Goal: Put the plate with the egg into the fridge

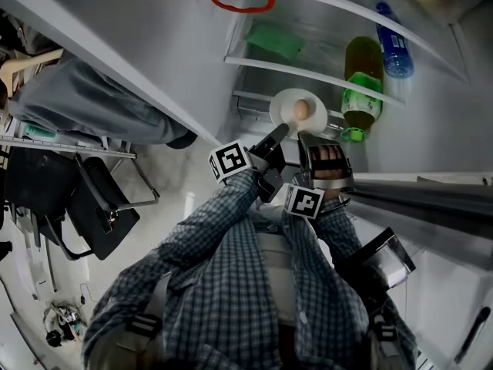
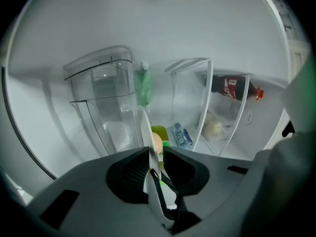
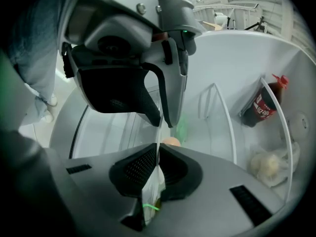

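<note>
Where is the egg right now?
In the head view the egg sits on the white plate, just above the middle. The left claw and right claw hold it at the open fridge, green bottle to its right.

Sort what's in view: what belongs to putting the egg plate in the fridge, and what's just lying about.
Job in hand: plate, egg, fridge, left gripper and right gripper, both shut on the plate's rim.
Lying about: green bottle, blue water bottle, cola bottle, green pouch.
</note>
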